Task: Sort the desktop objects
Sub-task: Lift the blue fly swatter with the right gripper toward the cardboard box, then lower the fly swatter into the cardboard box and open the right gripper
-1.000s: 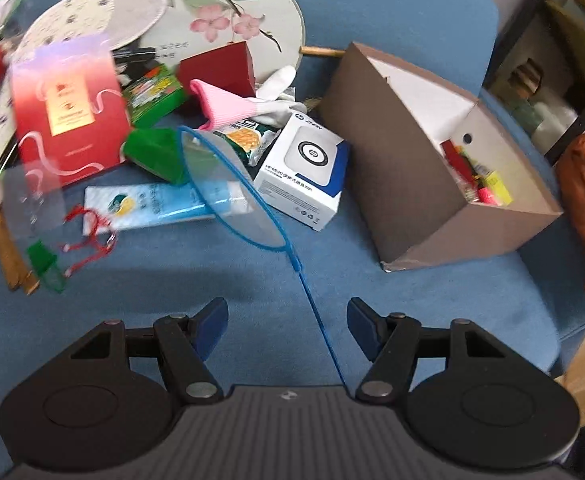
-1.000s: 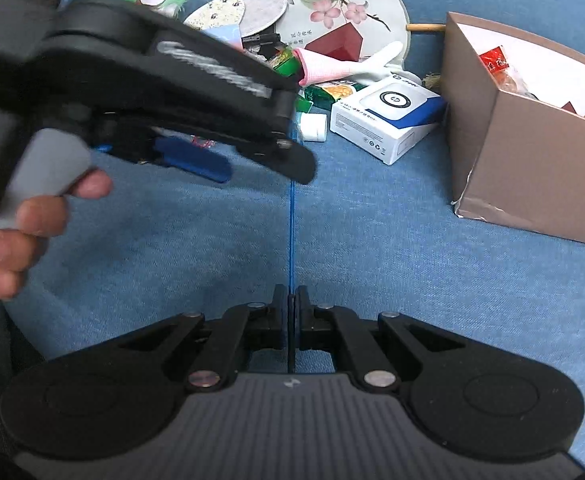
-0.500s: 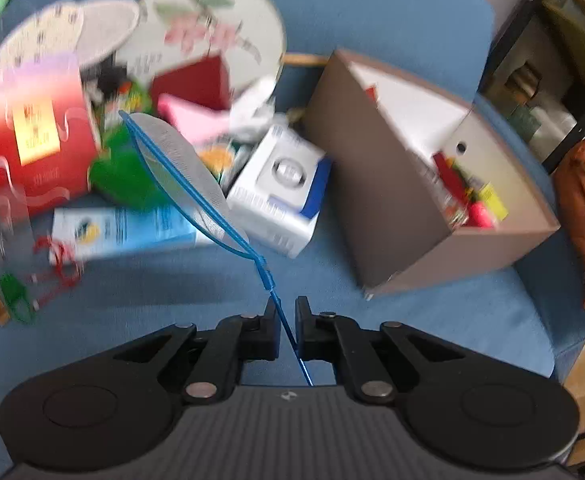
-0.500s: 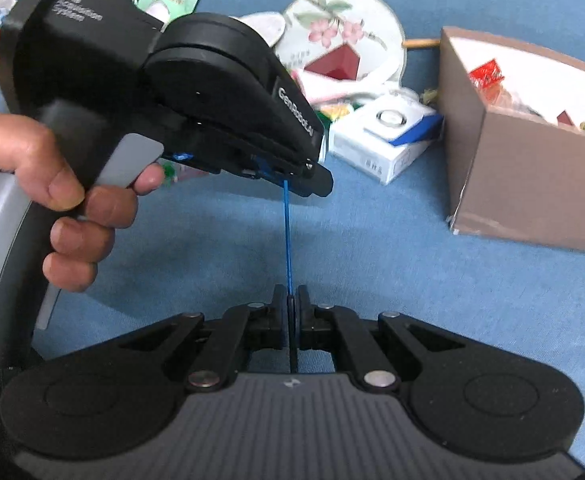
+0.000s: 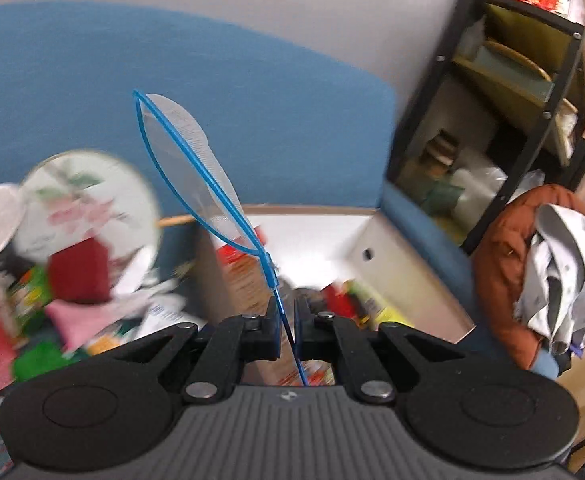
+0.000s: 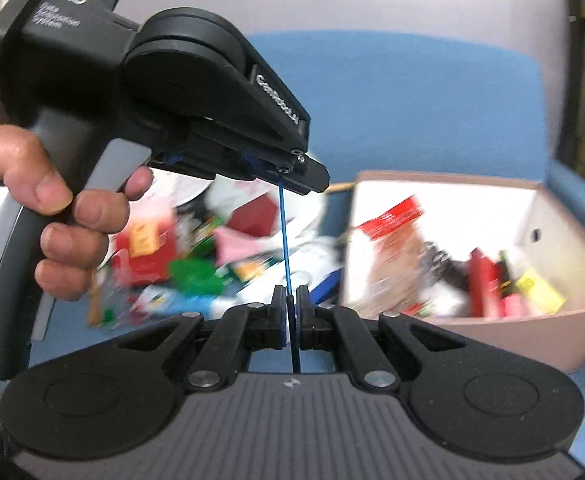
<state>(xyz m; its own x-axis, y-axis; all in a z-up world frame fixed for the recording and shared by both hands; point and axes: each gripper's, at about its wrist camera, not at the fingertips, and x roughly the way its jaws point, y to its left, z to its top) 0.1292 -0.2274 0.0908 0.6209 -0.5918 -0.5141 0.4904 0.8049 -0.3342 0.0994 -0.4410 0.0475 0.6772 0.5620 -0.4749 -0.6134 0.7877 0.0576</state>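
On left gripper [image 6: 292, 172]: "DAS", "GenRobot.AI".

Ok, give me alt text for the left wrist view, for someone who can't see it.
The left tongs pinch the thin handle of a blue-rimmed mesh fan, its head raised against the blue backrest. Below lie an open cardboard box and a blurred pile with a floral round fan.
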